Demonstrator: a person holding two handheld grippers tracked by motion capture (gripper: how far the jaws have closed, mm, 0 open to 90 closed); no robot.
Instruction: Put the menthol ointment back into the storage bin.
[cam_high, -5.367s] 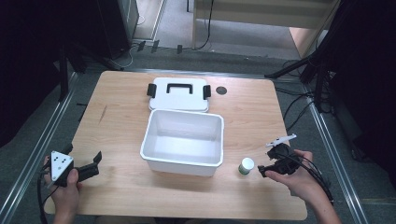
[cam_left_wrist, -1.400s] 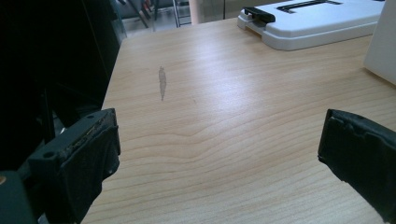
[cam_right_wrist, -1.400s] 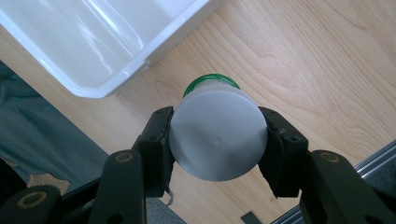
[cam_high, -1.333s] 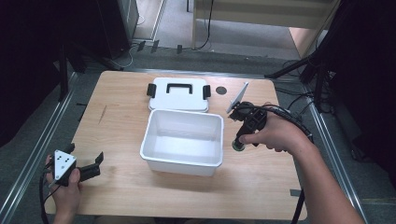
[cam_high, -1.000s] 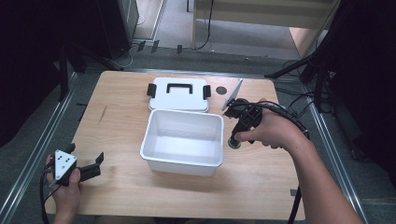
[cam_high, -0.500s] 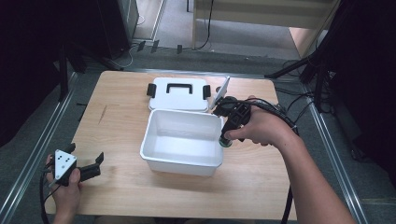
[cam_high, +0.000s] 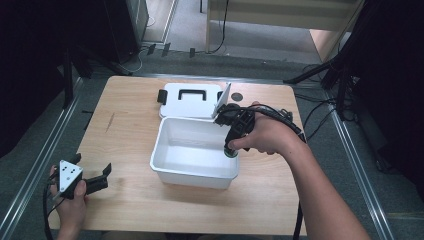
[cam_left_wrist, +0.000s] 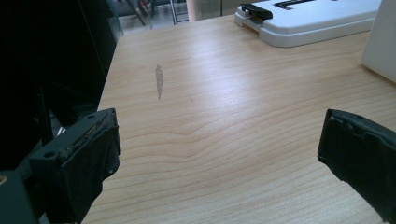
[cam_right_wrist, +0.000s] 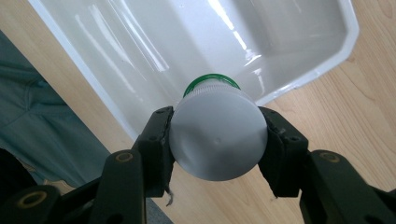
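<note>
A: What is the surface, and what surrounds it?

B: A pale wooden tabletop with a small dark mark on the left part. Around it lie grey floor, metal rails, black stands and cables. The far room is dark at both sides.

A: What is on it, counted?

B: One white bin, open, near the middle. One white lid with a black handle lies flat just behind the bin. One small jar with a white cap and a green band.

A: Where is the jar?

B: The right hand-held gripper clamps it by the cap, jaws on either side, over the bin's right rim, with the jar pointing down into the bin.

A: And the other one?

B: The left hand-held gripper rests at the front left corner, jaws spread wide, holding nothing.

A: Anything hard to make out?

B: From above, the hand covers most of the jar. Its body is hidden behind its cap in the right gripper view.
</note>
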